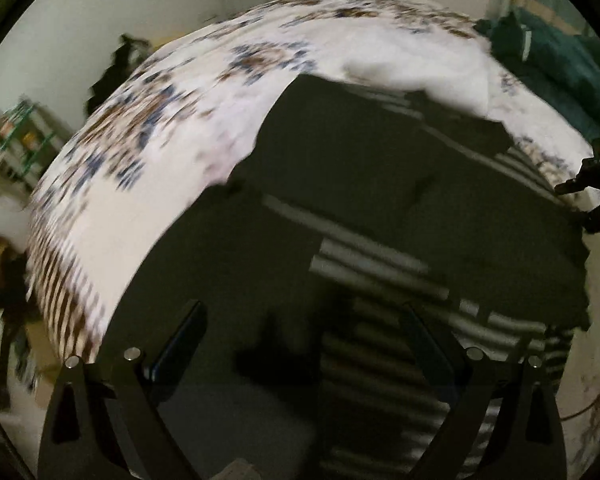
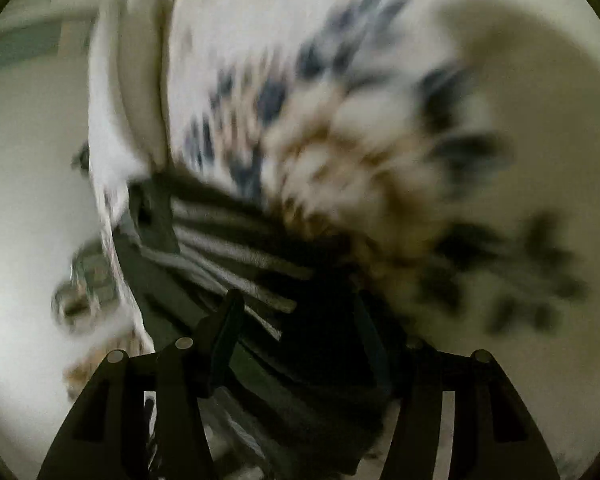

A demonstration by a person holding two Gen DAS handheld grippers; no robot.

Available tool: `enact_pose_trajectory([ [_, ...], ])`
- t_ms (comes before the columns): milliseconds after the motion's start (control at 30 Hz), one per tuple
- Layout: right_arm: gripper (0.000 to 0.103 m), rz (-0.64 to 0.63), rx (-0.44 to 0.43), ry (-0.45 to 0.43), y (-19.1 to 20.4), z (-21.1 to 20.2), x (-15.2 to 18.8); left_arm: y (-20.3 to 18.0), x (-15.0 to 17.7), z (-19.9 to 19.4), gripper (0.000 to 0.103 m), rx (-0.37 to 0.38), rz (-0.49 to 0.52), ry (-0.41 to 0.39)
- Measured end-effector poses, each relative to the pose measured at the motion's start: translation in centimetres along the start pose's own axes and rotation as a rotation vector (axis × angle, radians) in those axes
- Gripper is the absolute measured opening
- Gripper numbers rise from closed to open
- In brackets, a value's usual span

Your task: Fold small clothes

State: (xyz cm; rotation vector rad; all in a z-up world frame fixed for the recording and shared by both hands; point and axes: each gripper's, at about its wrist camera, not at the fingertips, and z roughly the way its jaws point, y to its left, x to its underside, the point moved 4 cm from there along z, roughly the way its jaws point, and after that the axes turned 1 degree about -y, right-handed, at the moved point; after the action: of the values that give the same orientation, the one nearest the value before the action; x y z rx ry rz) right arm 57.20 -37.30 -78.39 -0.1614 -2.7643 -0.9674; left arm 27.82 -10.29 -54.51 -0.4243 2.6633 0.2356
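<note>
A dark garment with pale grey stripes [image 1: 380, 208] lies spread on a bed covered by a white bedspread with a blue and brown flower print [image 1: 188, 128]. In the left wrist view the left gripper [image 1: 300, 344] hovers over the near part of the garment, its two fingers wide apart with nothing between them. The striped panel of the garment sits just beyond and right of the right-hand finger [image 1: 432, 344]. At the right edge of that view the right gripper [image 1: 592, 204] shows small at the far edge of the garment. The right wrist view is heavily motion-blurred: the right gripper's [image 2: 300, 332] fingers stand somewhat apart, with the striped garment [image 2: 236, 256] running between them. Whether they pinch the cloth I cannot tell. The flower-print bedspread [image 2: 340, 120] fills the background. A teal blanket [image 1: 560, 68] lies at the bed's far right, and shelving [image 1: 16, 140] stands by the wall on the left.
</note>
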Motion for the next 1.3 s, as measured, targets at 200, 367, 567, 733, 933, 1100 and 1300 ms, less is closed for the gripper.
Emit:
enact_pose_trajectory([
  [200, 0.007, -0.02, 0.068, -0.212, 1.1, -4.2, -1.5, -1.9, 4.5, -0.7, 0.098, -0.021, -0.066, 0.087],
  [367, 0.007, -0.04, 0.17, -0.21, 0.9, -3.0, -3.7, -3.5, 6.1, -0.9, 0.098, -0.007, -0.036, 0.106],
  [567, 0.037, 0.009, 0.157, -0.155, 1.0, -4.3, -1.6, -4.4, 6.9, -1.7, 0.098, 0.041, -0.072, 0.124],
  [733, 0.045, -0.063, 0.088, -0.194, 1.8, -7.5, 4.4, -6.5, 3.4, 0.3, 0.098, 0.218, -0.245, 0.16],
  [933, 0.045, -0.228, 0.125, -0.18, 3.4, -6.6, 5.8, -13.7, -2.0, 7.1, 0.06, 0.513, -0.393, 0.258],
  [1100, 0.045, -0.391, 0.193, -0.073, 5.4, -3.1, 5.5, -17.0, -3.3, 9.8, 0.03, 0.482, -0.352, 0.277],
  [1300, 0.003, -0.527, 0.317, -0.086, 6.8, -1.6, 5.8, -15.9, -1.7, 9.2, 0.004, 0.471, -0.338, 0.224],
])
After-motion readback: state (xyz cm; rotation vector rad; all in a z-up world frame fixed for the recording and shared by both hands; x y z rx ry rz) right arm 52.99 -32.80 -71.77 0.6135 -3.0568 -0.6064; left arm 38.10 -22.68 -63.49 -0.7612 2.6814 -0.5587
